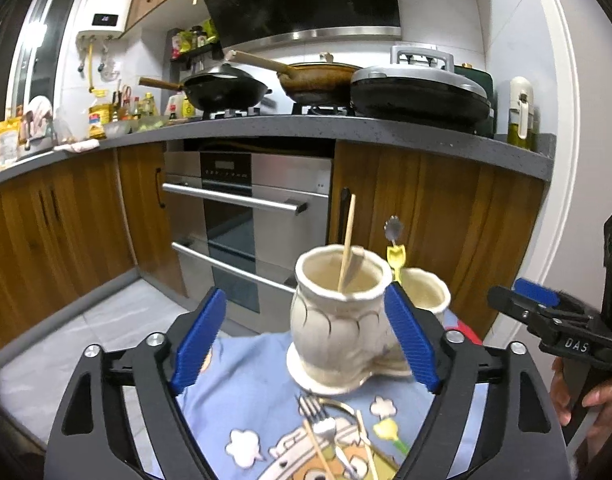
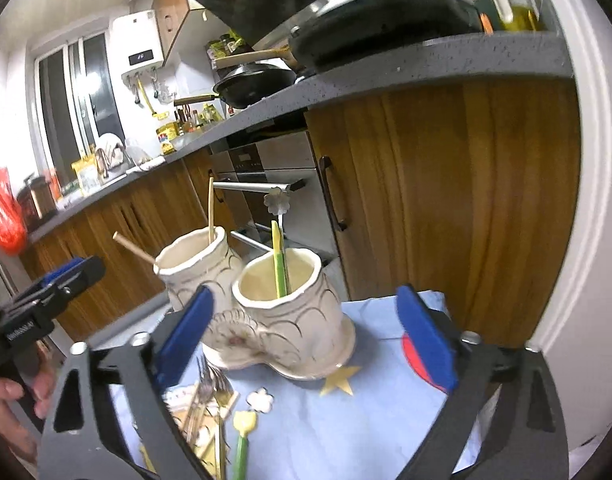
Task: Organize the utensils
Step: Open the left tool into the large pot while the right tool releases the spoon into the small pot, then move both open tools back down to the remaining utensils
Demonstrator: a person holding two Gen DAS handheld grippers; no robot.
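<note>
Both grippers are wide open here, holding nothing. The left gripper (image 1: pixel 306 336) has its ridged blue pads spread on either side of the cream ceramic double-cup utensil holder (image 1: pixel 337 328), which stands on the blue cartoon-print cloth (image 1: pixel 246 400); the left pad is clear of it, and whether the right pad touches its side I cannot tell. In the left cup, a pale wooden chopstick (image 1: pixel 347 240) leans up out of the mouth. The right gripper (image 2: pixel 306 336) is released too, fingers apart, with the right cup (image 2: pixel 290 304) in front of it. That cup has a yellow-green plastic-handled utensil (image 2: pixel 278 264) and a silver flower-ended utensil (image 2: pixel 277 201) standing in it. Silver forks (image 2: pixel 206 396) lie loose on the cloth near the holder's base, beside another yellow-green utensil (image 2: pixel 242 440).
</note>
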